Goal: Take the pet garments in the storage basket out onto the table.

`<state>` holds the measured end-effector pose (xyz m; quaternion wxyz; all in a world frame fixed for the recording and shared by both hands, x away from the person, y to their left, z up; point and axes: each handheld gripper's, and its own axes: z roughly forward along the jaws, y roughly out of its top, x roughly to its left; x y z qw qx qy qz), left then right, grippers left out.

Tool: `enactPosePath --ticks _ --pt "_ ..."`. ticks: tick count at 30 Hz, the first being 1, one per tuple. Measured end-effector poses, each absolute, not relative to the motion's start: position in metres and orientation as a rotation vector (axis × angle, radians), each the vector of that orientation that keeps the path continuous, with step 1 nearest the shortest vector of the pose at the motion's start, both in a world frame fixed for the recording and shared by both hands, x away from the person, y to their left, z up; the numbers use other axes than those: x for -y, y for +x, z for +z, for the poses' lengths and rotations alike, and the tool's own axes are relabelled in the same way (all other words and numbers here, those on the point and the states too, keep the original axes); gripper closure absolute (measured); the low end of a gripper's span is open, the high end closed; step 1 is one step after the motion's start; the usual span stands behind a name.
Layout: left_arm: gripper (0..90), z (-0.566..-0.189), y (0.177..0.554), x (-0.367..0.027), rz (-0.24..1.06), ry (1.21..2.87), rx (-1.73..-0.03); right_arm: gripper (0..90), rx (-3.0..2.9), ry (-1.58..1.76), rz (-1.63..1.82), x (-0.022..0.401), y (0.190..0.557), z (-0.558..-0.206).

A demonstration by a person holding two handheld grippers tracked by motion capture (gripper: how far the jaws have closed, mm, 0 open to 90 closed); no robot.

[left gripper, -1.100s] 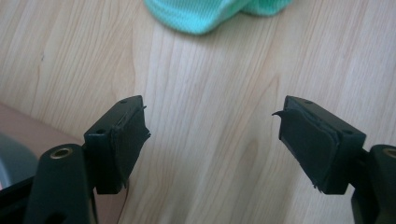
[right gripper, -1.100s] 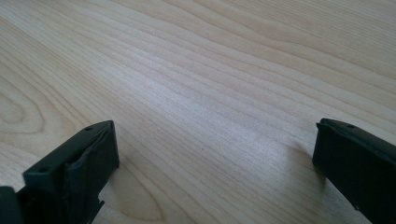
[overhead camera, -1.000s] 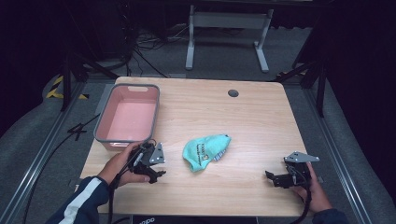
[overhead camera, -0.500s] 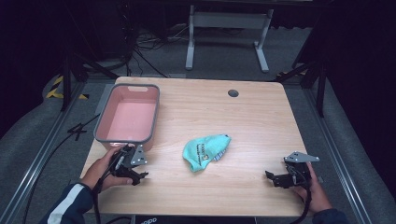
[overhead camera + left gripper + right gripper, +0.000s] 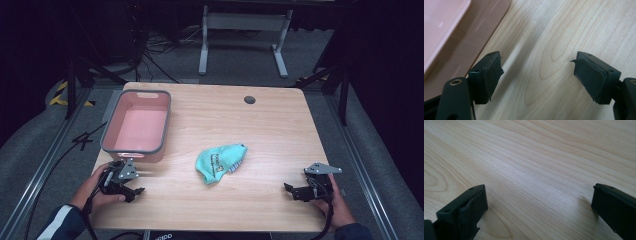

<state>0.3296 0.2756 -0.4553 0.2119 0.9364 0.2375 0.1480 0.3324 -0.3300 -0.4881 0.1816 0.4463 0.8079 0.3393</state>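
Nothing done yet: cloth (image 5: 220, 162) lies mid tabletop (image 5: 260, 125), bin (image 5: 137, 125) empty, L gripper (image 5: 131, 192) & R gripper (image 5: 292, 191) both wide open, holding nothing.

One camera looks down from above the table's (image 5: 280, 130) near edge; two others skim its wood close up.
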Motion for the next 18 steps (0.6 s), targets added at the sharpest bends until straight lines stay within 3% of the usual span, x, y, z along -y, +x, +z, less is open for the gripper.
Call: enactPosePath --ticks 18 --pt "16.3 -0.478 0.320 -0.311 0.286 2.297 -0.831 0.7 -2.281 1.260 0.958 0.330 0.332 -0.488"
